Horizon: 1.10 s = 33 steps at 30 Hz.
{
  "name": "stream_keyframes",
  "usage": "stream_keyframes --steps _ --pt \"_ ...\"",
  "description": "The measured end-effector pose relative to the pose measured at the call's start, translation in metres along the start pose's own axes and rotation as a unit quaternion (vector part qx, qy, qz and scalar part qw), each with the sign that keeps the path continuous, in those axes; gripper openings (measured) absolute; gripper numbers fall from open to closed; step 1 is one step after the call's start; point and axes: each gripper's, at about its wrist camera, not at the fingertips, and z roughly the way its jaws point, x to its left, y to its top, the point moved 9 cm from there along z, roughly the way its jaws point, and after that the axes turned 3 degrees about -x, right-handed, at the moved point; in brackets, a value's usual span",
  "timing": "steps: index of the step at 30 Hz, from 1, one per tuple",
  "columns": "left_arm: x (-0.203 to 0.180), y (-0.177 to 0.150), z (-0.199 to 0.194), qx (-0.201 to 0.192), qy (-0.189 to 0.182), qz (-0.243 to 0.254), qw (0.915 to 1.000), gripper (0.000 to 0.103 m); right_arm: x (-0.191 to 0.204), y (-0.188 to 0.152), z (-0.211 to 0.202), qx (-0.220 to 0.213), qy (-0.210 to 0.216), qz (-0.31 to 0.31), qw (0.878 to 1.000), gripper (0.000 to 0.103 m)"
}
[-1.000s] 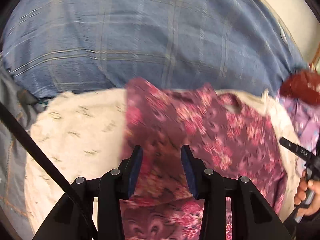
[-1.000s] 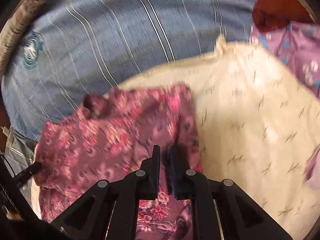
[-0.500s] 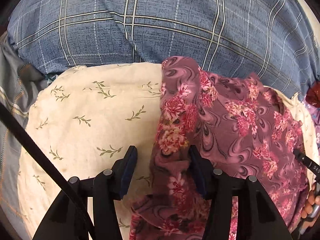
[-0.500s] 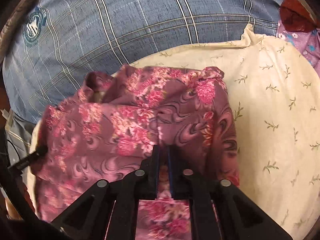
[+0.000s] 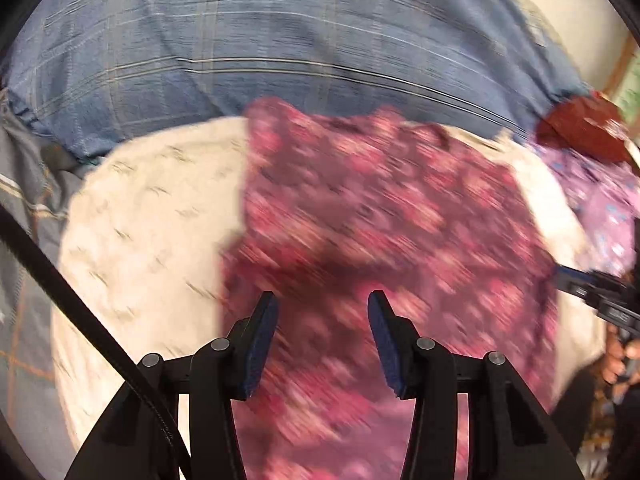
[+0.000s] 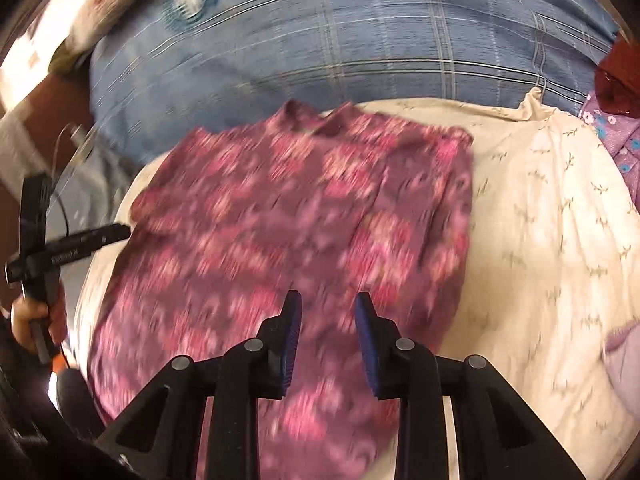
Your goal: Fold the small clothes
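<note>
Floral garment (image 5: 380, 216) flat on cream cloth (image 5: 148, 216), left tool (image 5: 322, 338) closing, right tool (image 6: 328, 340) opening, both above garment, pads clear of it.

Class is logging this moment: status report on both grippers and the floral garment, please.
Left gripper closing, right gripper opening, nothing pinched. Floral garment lies on cream pillow. Nothing in the way.

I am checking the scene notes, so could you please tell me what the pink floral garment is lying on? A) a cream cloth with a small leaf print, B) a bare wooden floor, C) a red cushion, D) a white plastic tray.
A: the pink floral garment lies spread on the cream leaf-print cloth, which shows around it on both sides.
</note>
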Motion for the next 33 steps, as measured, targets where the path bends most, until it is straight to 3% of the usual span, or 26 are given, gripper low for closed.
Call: stream_keyframes --steps 5,10,16,21,24,26,28,31,33 --pt "-0.069 -0.047 0.002 0.044 -0.079 0.033 0.9954 0.045 0.011 -0.027 -0.006 0.019 0.022 0.021 0.999 0.032" --pt "-0.118 -0.093 0.022 0.100 -0.146 0.029 0.9838 0.038 0.045 -0.029 0.005 0.043 0.068 0.032 0.996 0.032" --pt "-0.153 -0.114 0.045 0.118 -0.166 0.057 0.9774 0.039 0.051 -0.054 0.025 0.099 0.007 -0.015 0.995 0.030" --pt "-0.195 -0.133 0.053 0.160 -0.221 0.060 0.9602 0.038 0.007 -0.073 -0.003 0.111 -0.072 0.001 0.991 0.026" --pt "-0.230 -0.150 0.057 0.185 -0.259 0.075 0.9451 0.038 -0.033 -0.075 -0.029 0.098 -0.125 0.026 0.987 0.032" --pt "-0.250 -0.157 0.061 0.195 -0.281 0.078 0.9365 0.037 -0.049 -0.077 -0.046 0.086 -0.124 0.052 0.987 0.032" --pt "-0.264 -0.161 0.064 0.193 -0.284 0.087 0.9353 0.035 -0.055 -0.079 -0.061 0.072 -0.113 0.062 0.989 0.032" --pt "-0.277 -0.160 0.071 0.188 -0.298 0.072 0.9330 0.020 -0.047 -0.080 -0.074 0.057 -0.091 0.056 0.993 0.032" --pt "-0.289 -0.162 0.073 0.186 -0.316 0.065 0.9280 0.020 -0.038 -0.079 -0.077 0.051 -0.080 0.050 0.994 0.031"
